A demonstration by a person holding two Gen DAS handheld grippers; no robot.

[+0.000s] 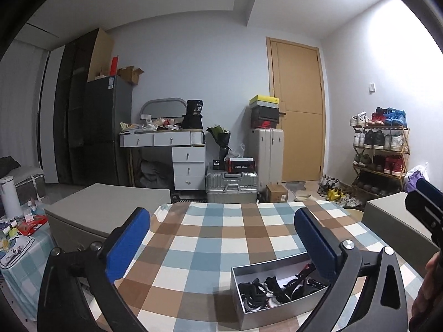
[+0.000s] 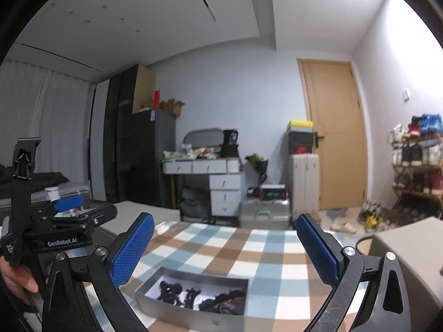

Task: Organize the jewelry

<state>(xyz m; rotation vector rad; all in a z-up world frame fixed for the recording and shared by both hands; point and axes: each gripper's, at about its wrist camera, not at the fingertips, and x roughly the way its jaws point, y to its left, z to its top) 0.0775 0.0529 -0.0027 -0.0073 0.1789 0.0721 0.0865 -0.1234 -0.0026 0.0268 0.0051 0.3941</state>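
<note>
Two grippers hang over the checked tablecloth, each with its blue fingers spread wide and nothing between them: the left gripper and the right gripper, both held level above the table instead of down among the pieces. Just below and ahead of them lies the tray, a shallow grey metal box with no lid on it, near the front edge of the cloth. Inside sits the jewelry, a dark jumble with touches of red and white on a pale lining; single pieces are too tangled to tell apart. The tray's long axis runs roughly left to right across the table, a little skewed, its far right corner turned away toward the door. As I judge it, this fits either hands about to reach in and sort, or hands lifted clear after putting things in; the heap itself does not settle which. Any reach into it would call for a steep, narrow pinch on one strand.
</note>
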